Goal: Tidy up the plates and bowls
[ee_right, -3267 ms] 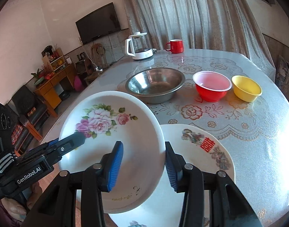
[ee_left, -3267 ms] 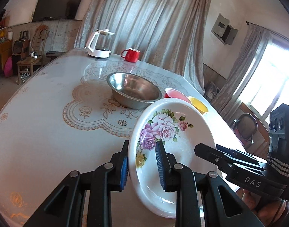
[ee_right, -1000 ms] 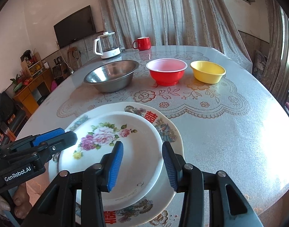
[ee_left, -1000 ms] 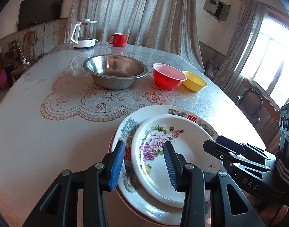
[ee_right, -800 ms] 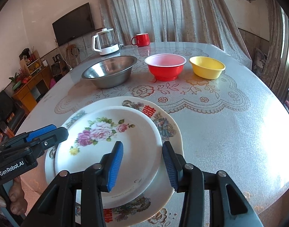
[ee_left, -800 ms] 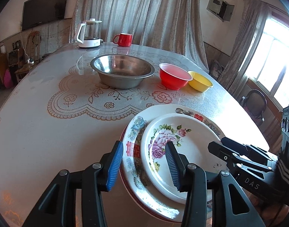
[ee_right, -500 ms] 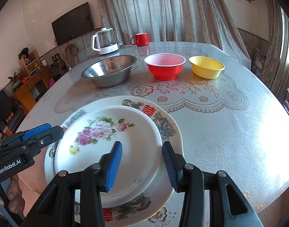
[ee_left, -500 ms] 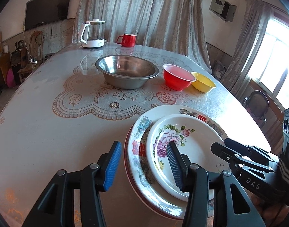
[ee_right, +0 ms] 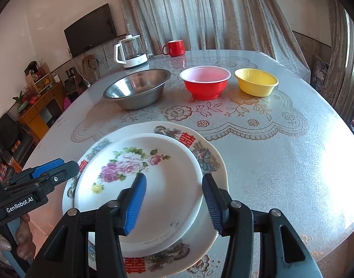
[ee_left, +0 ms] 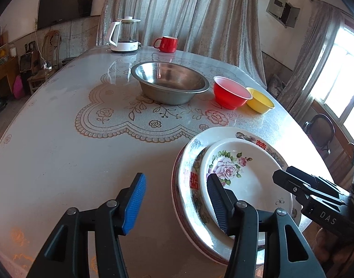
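Note:
A white plate with pink roses (ee_right: 153, 185) lies flat inside a larger plate with red characters (ee_right: 200, 143) at the table's near edge. My right gripper (ee_right: 173, 183) hovers over the rose plate's right rim; its jaws are opening and the pads are off the plate. My left gripper (ee_left: 175, 185) straddles the left rims of the rose plate (ee_left: 246, 178) and the larger plate (ee_left: 188, 162). Its jaws are opening too, and its pads touch nothing. A steel bowl (ee_right: 137, 85), a red bowl (ee_right: 206, 81) and a yellow bowl (ee_right: 255, 81) stand in a row farther back.
A white kettle (ee_left: 126, 37) and a red mug (ee_left: 166, 44) stand at the table's far side, before the curtain. A lace-pattern mat (ee_left: 121, 120) covers the middle. A chair (ee_left: 320, 129) stands past the table's right edge. A hand (ee_right: 5, 243) holds the left gripper's handle.
The rose plate, earlier held up by both grippers, now rests on the larger plate. Both pairs of jaws have widened off its rim, and the left gripper has shifted left.

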`<state>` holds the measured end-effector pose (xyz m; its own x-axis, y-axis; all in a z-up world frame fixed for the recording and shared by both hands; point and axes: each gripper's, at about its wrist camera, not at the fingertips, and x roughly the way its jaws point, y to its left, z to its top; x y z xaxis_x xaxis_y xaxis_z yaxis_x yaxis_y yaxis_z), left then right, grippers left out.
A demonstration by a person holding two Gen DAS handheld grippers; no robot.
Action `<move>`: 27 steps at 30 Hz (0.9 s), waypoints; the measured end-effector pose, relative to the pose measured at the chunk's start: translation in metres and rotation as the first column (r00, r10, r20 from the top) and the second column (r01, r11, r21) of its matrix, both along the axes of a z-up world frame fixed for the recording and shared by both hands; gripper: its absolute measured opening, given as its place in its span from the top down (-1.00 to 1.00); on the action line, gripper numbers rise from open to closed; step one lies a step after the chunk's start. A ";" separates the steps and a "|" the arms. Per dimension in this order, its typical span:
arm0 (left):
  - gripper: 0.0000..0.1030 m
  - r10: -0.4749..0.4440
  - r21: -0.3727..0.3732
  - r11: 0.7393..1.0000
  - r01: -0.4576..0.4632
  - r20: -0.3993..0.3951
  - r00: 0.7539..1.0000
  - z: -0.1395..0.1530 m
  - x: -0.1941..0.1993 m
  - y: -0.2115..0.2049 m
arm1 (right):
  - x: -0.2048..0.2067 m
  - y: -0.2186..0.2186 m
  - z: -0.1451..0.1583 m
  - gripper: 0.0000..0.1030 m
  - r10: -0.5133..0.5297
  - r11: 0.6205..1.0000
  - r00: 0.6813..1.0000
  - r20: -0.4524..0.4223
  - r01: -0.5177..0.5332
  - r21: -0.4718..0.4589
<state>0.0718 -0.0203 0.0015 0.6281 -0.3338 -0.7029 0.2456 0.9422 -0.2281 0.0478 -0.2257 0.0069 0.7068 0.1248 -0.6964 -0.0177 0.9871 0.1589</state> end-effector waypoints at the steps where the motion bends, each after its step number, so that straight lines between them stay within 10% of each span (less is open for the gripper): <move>1: -0.09 0.003 -0.007 1.000 -0.003 -0.009 1.000 -0.001 0.001 0.002 | 0.001 -0.001 0.001 -0.01 0.001 1.000 1.000 -0.001 -0.001 0.006; 27: -0.63 0.034 -0.129 0.990 -0.051 -0.132 0.991 -0.015 0.046 0.046 | 0.053 0.013 0.005 -0.02 0.070 0.984 0.995 -0.071 -0.057 0.167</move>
